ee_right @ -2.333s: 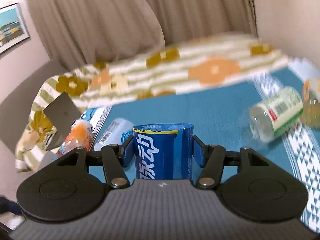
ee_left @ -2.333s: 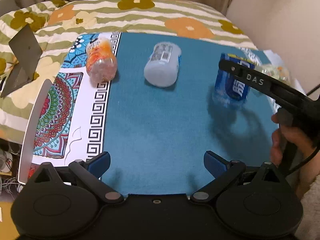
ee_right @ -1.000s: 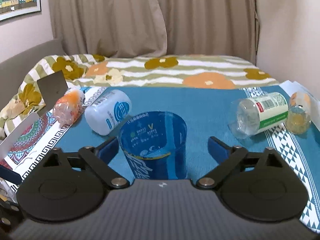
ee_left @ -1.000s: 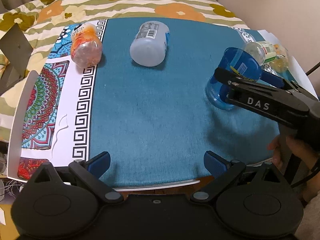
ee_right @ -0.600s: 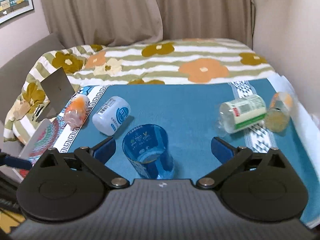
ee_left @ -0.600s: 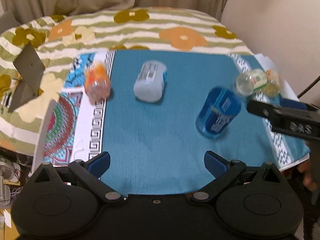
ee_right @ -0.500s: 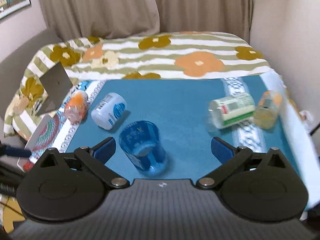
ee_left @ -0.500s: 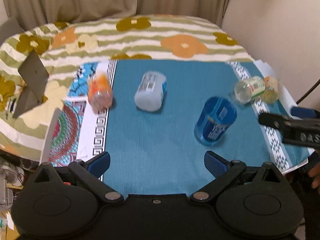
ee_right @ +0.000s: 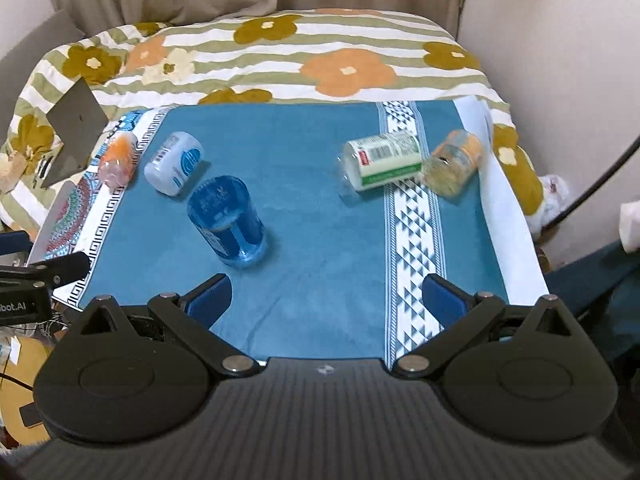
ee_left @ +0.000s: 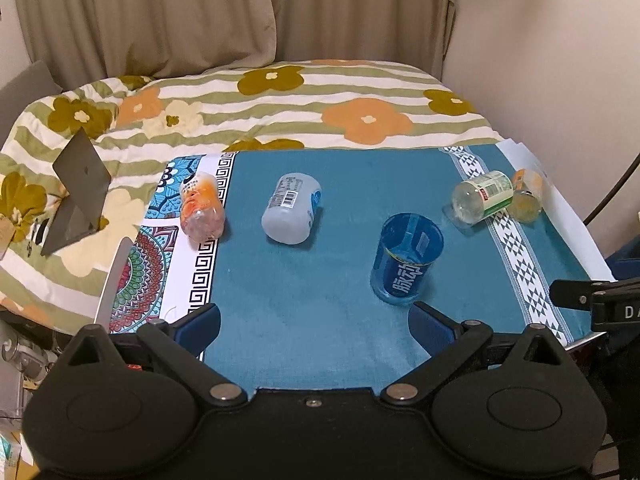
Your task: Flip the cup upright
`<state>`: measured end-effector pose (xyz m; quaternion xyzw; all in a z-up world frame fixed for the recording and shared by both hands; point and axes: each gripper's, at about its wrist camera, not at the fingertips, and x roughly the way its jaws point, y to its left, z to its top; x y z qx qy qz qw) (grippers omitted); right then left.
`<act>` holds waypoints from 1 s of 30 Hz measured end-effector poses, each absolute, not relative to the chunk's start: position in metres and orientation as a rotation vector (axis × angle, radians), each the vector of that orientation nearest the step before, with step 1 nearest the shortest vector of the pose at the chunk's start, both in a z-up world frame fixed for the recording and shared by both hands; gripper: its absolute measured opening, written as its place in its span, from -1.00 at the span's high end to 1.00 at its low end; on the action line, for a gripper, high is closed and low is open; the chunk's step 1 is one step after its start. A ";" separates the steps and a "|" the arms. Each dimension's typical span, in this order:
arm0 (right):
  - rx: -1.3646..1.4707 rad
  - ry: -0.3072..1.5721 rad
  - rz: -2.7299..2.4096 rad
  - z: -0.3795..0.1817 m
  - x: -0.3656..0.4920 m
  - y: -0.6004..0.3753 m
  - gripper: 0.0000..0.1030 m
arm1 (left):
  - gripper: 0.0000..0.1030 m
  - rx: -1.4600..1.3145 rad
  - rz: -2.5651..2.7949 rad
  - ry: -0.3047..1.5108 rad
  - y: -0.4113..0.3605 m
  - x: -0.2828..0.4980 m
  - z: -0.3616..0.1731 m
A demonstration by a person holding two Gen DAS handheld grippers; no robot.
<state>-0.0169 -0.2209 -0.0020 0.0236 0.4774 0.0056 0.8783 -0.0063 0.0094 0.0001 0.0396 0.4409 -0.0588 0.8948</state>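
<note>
A clear blue cup [ee_left: 407,259] stands upright, mouth up, on the teal tablecloth [ee_left: 340,184]; it also shows in the right wrist view [ee_right: 227,222]. My left gripper [ee_left: 315,327] is open and empty, held back over the table's near edge. My right gripper [ee_right: 326,295] is open and empty, drawn back above the near edge, well clear of the cup. Its body also shows at the right edge of the left wrist view [ee_left: 596,300].
Lying on the cloth: an orange bottle [ee_left: 200,212], a white bottle [ee_left: 291,208], a green-labelled clear bottle [ee_left: 482,198] and a small orange-capped jar [ee_left: 526,196]. A floral blanket [ee_left: 320,100] lies behind. A grey card [ee_left: 78,196] stands at the left.
My right gripper let go of the cup, which now stands upright, and drew back and up. My left gripper also pulled back and rose.
</note>
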 end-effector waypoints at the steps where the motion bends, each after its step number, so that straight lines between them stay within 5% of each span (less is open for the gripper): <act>1: 0.056 0.998 0.009 -0.003 -0.018 -0.222 -1.00 | -0.98 0.084 -0.123 0.911 0.008 -0.008 0.001; 30: 0.047 0.988 0.002 -0.003 -0.021 -0.217 -1.00 | -0.98 0.101 -0.122 0.877 0.006 -0.011 0.008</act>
